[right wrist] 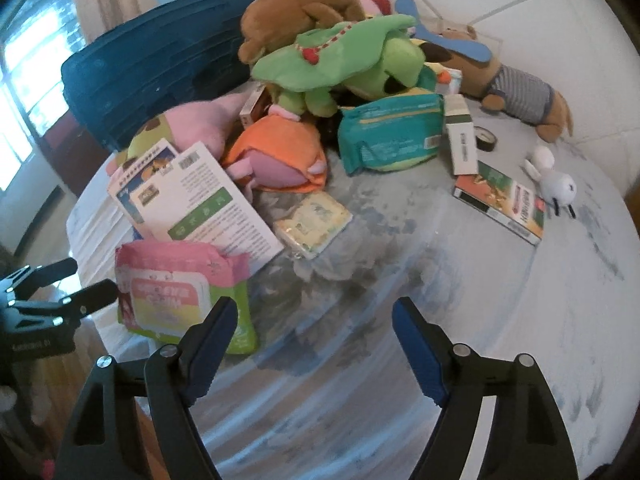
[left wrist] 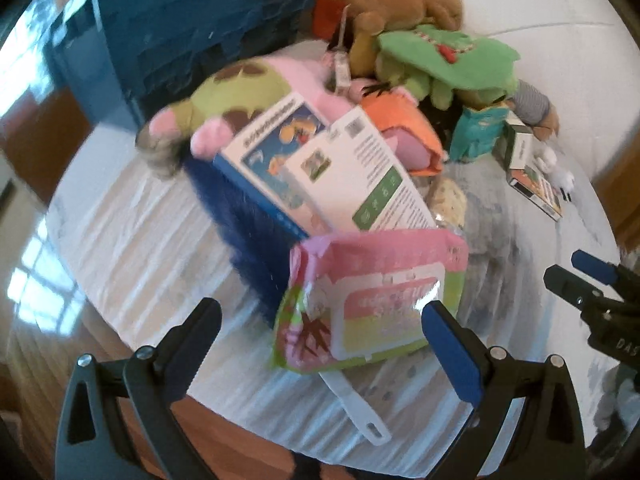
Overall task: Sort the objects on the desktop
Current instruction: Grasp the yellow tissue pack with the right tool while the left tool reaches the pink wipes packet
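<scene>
Both grippers hang over the cluttered worktop (right wrist: 460, 280), nothing held.
Toy heap (right wrist: 340, 40) at the back; pink pack (left wrist: 372, 304) sits just ahead of the left gripper (left wrist: 320, 332), fingers wide. Right gripper (right wrist: 316, 332) fingers apart over bare cloth.

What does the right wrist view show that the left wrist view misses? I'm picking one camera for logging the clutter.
Only the right wrist view shows the black tape roll, the blue propeller toy and the small yellow tissue pack in full. Only the left wrist view shows the white handle sticking out from under the pink wipes pack, and the blue furry item. Both show the wipes pack, the white box, the green plush, the teal pack, and both open grippers: left gripper, right gripper.
</scene>
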`<state>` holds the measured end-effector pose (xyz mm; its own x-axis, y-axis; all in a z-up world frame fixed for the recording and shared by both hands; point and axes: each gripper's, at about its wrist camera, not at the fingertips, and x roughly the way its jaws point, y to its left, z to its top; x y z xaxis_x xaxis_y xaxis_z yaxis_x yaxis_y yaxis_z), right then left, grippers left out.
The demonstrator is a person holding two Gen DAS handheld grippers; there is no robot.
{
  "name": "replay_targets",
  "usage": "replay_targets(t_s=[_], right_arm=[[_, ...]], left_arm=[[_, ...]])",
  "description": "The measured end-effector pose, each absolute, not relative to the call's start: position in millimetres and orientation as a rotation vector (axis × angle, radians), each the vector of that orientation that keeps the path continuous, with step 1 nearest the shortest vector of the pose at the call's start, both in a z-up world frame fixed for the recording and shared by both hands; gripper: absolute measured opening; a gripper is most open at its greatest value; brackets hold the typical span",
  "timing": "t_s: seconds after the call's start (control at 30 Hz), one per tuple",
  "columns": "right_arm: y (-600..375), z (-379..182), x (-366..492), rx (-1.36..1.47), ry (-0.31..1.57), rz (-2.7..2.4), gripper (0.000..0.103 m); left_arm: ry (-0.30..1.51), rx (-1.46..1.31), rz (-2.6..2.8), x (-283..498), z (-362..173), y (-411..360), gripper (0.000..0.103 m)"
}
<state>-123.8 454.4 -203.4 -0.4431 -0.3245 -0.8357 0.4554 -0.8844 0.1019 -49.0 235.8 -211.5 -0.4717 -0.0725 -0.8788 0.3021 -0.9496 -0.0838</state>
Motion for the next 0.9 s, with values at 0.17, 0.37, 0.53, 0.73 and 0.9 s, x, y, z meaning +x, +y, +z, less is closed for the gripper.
replay_targets(t_s=[0.17,0.37,0.53,0.73,0.9], right_arm=[[460.1,-211.3,-147.2,1.283,0.221,-2.215,0.08],[467.0,-221.1,-190.0,1.209,0.34,-2.043,0.073],[462.6,-240.3,-223.4,1.183,0.354,-1.937,0.068],[430.0,-278.4,-251.7,1.12,0.409,-1.847,0.09],[401.6,-308.6,-260.5,1.074,0.489,-1.809,0.095]], left_arm=[[0.445,1.415,-2.372,-47.1,-217.6,256.4,0.102],[0.543,1.283,-2.219,-55.5,-221.8,293.2,0.102],[0.535,1.242,-2.128,-65.9,-229.0,307.5,0.102],[0.569,1.181,-2.058,-61.8,-249.3,295.1,0.102],[0.652,1.138,-2.04,-51.5,-260.3,287.0,0.102]])
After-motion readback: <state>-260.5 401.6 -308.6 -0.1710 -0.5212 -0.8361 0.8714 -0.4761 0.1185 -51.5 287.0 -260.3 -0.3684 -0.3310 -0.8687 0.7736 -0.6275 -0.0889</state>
